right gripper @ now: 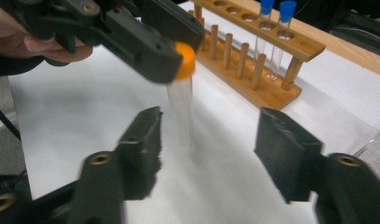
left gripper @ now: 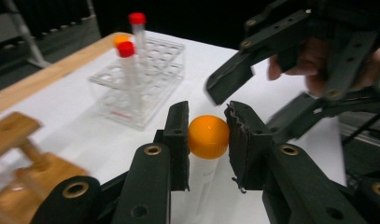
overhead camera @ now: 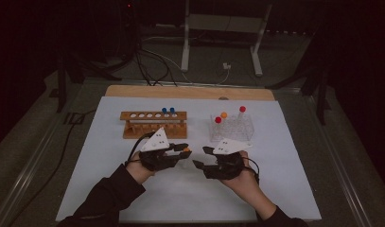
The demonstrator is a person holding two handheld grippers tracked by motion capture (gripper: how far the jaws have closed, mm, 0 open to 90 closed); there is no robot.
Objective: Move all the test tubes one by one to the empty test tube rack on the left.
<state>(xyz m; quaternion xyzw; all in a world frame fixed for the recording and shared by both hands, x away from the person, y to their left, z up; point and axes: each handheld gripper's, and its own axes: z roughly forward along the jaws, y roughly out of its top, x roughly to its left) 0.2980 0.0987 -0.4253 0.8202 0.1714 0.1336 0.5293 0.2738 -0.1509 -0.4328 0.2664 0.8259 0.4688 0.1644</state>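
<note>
Two grippers met near centre of white mat (overhead camera: pixel 109 189). Left gripper (left gripper: pixel 207 135) clenched on orange cap of clear tube (left gripper: pixel 207 136), tube hanging upright just above mat. Right gripper (right gripper: pixel 206 149) released, jaws spread wide, nothing between pads, tube just beyond them. Wooden rack (overhead camera: pixel 153 124) with two blue-capped tubes (overhead camera: pixel 168 111) sat far left; clear plastic rack (overhead camera: pixel 231 126) with red and orange caps far right. Bare mat lay open near both hands; mat edges well apart from grippers.

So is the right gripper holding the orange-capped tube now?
No: the right gripper has its jaws apart with nothing between them, while the left gripper clamps the orange-capped tube.
</note>
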